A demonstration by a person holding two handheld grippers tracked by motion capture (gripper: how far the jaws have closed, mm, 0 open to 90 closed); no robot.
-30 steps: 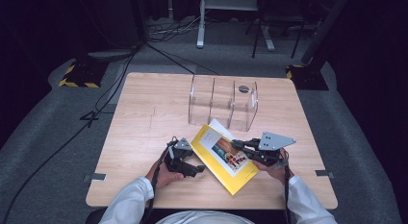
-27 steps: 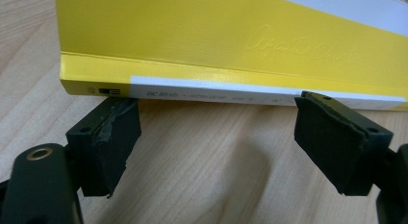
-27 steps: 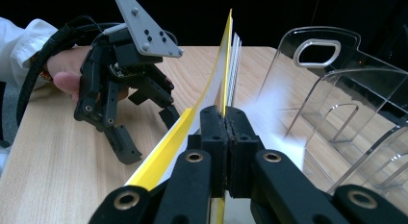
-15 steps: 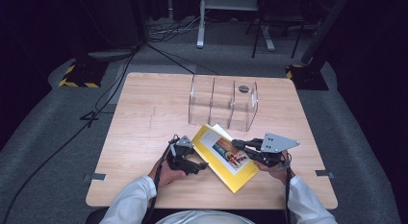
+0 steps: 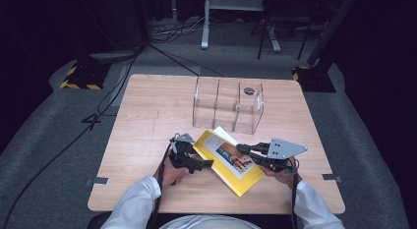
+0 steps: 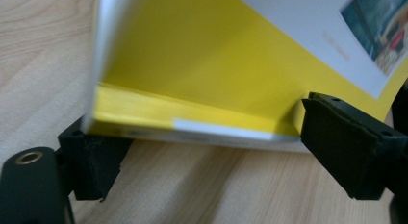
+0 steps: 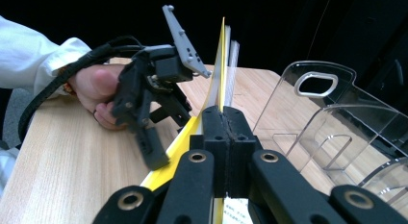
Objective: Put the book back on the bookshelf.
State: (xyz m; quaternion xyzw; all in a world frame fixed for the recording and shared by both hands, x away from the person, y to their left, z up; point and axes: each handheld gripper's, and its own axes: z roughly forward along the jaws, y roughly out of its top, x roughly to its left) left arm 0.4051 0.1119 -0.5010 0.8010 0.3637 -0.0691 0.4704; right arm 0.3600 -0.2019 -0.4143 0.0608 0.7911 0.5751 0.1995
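A yellow book (image 5: pixel 229 162) with a picture on its white cover panel is held tilted above the table's front. My right gripper (image 5: pixel 242 148) is shut on its right side; in the right gripper view the jaws (image 7: pixel 222 122) clamp the thin yellow book (image 7: pixel 217 70) edge-on. My left gripper (image 5: pixel 205 163) is at the book's left edge. In the left gripper view it (image 6: pixel 211 137) stands open, one jaw on each side of the book's (image 6: pixel 192 65) lower edge. That gripper (image 7: pixel 150 96) also appears beyond the book in the right gripper view.
A clear plastic file holder (image 5: pixel 227 105) with several slots stands behind the book near the table's (image 5: pixel 142 121) middle back, and close on the right as the file holder (image 7: pixel 332 113) in the right gripper view. Bare wood lies to the left.
The left gripper has edged slightly forward against the book's left edge. The right gripper and the book have barely shifted.
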